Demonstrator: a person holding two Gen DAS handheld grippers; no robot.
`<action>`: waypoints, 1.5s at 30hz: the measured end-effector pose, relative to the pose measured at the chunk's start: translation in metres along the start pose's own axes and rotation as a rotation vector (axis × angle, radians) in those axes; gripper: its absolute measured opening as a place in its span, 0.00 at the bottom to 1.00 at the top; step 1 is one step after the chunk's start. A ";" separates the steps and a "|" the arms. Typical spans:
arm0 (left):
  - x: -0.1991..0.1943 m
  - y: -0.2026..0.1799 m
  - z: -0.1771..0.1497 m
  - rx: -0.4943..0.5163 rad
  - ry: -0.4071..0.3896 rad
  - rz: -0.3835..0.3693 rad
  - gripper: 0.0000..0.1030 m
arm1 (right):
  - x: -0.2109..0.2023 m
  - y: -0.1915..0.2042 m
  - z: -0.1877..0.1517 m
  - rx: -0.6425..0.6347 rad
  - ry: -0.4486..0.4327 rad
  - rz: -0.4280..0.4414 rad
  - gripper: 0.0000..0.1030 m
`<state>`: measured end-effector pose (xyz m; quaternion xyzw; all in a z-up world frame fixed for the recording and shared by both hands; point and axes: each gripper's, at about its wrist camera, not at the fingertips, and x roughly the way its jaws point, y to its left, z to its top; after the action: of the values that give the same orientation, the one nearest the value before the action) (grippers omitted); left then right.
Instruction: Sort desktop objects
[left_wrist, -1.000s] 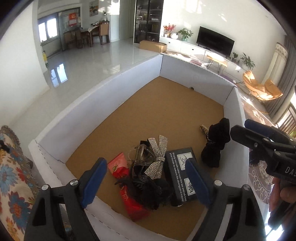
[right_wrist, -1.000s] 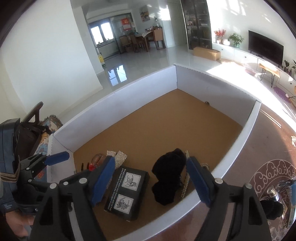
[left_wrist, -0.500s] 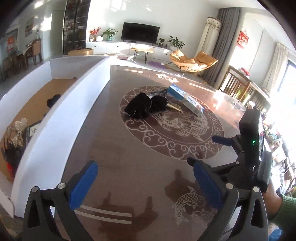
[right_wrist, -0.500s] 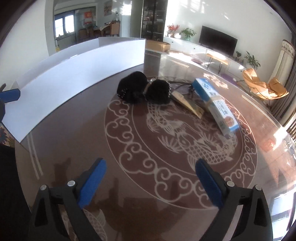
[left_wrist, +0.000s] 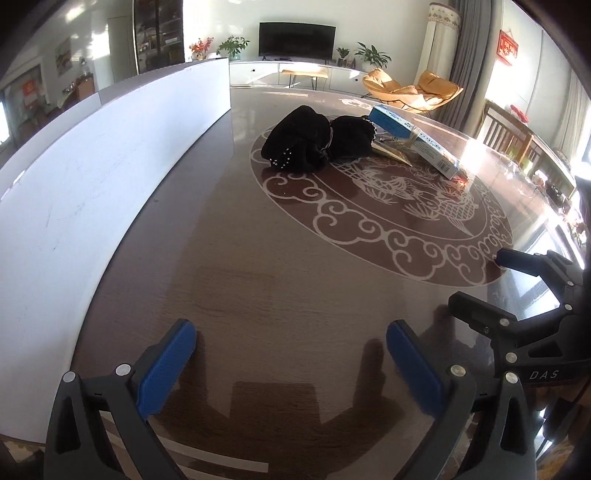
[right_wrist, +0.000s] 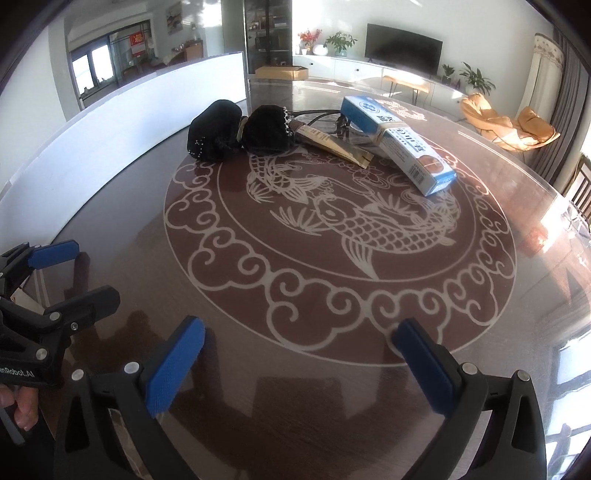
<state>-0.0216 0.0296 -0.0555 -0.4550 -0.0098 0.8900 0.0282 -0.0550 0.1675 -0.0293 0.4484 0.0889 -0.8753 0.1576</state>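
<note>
Both your left gripper (left_wrist: 290, 354) and right gripper (right_wrist: 299, 350) hover with jaws wide, empty. Well ahead on the tabletop (right_wrist: 295, 280), black pouches (right_wrist: 240, 131), blue carton (right_wrist: 399, 144) and brown sachet (right_wrist: 338, 146) remain unsorted beside the white box (left_wrist: 110, 177).

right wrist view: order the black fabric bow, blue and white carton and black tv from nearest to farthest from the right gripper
1. Blue and white carton, right of centre; the black fabric bow, left of centre, is too close to call against it.
2. Black TV, against the far wall.
</note>
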 end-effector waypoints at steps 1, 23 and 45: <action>0.002 -0.003 0.000 0.021 0.008 0.018 1.00 | 0.000 0.000 0.000 0.000 0.000 0.000 1.00; 0.000 -0.006 -0.003 0.021 -0.004 0.041 1.00 | 0.001 -0.001 -0.001 -0.001 0.000 0.001 1.00; 0.000 -0.006 -0.003 0.021 -0.004 0.042 1.00 | 0.000 -0.001 -0.001 -0.001 0.000 0.001 1.00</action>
<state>-0.0189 0.0357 -0.0574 -0.4532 0.0092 0.8913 0.0144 -0.0546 0.1686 -0.0300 0.4484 0.0890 -0.8752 0.1584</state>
